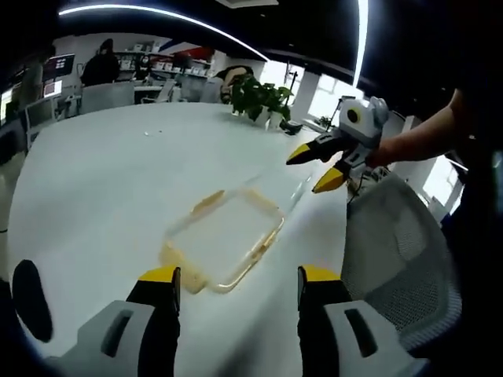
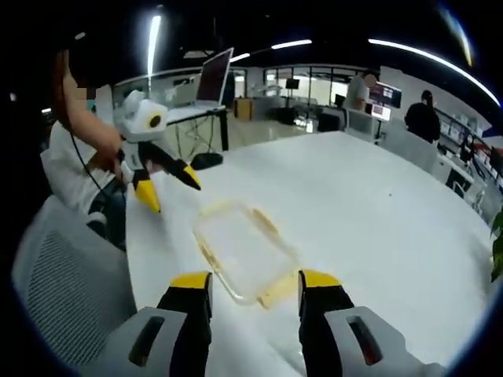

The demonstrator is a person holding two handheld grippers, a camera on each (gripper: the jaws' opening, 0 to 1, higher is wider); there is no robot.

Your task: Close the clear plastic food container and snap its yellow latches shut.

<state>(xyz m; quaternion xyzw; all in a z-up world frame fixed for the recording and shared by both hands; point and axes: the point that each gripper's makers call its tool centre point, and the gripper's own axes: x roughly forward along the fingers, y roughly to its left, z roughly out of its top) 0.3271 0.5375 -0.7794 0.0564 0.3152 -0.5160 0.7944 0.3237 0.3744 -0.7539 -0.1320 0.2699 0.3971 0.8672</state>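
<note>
A clear plastic food container [image 1: 224, 239] with yellow latches along its edges lies flat on the white table [image 1: 118, 181]. In the left gripper view it sits just ahead of my left gripper [image 1: 240, 276], whose jaws stand wide apart with nothing between them. My right gripper [image 1: 314, 169] hovers open above the table beyond the container's far right corner. From the right gripper view, the container [image 2: 244, 255] lies right in front of my open right gripper [image 2: 255, 281], and the left gripper [image 2: 169, 190] hangs open at the upper left. Whether the lid is seated cannot be told.
A grey mesh chair [image 1: 401, 251] stands at the table's edge beside the container, also seen as the chair [image 2: 67, 290]. A potted plant [image 1: 259, 98] sits at the far edge. A laptop [image 2: 214, 78] and people at desks are in the background.
</note>
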